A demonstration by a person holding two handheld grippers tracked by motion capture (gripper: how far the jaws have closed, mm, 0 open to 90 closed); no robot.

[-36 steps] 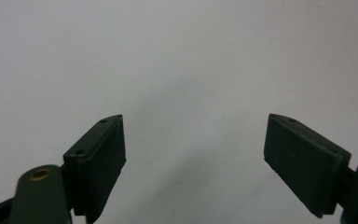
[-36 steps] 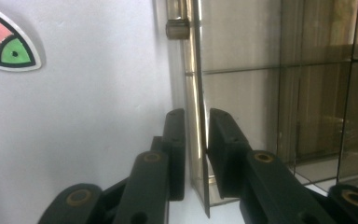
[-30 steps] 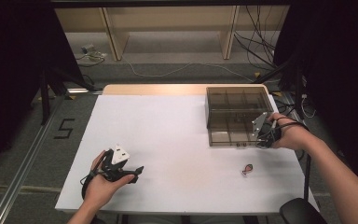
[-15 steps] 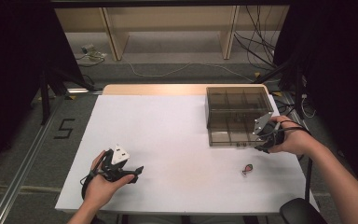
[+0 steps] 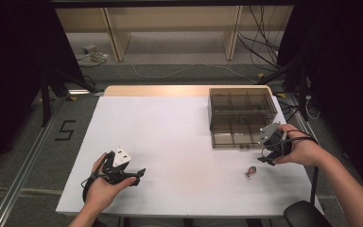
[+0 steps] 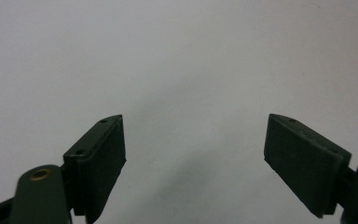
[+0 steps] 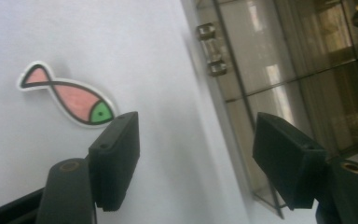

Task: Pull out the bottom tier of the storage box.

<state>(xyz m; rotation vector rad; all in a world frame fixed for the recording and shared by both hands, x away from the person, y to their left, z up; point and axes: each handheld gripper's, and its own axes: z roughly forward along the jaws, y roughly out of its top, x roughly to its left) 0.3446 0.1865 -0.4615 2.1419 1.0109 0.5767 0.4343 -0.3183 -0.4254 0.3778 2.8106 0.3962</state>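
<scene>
High view: right tongs [image 5: 268,158], jaws just opened and empty, beside fish sticker [image 5: 251,171]; left tongs [image 5: 139,175] gape empty on bench [image 5: 170,127].

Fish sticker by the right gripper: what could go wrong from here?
1. The fish sticker lies flat on the table, so the open right gripper may slide over it and not lift it.
2. The box sits close beside the right gripper; a jaw could knock its latch.
3. The pads could crease the sticker.
</scene>
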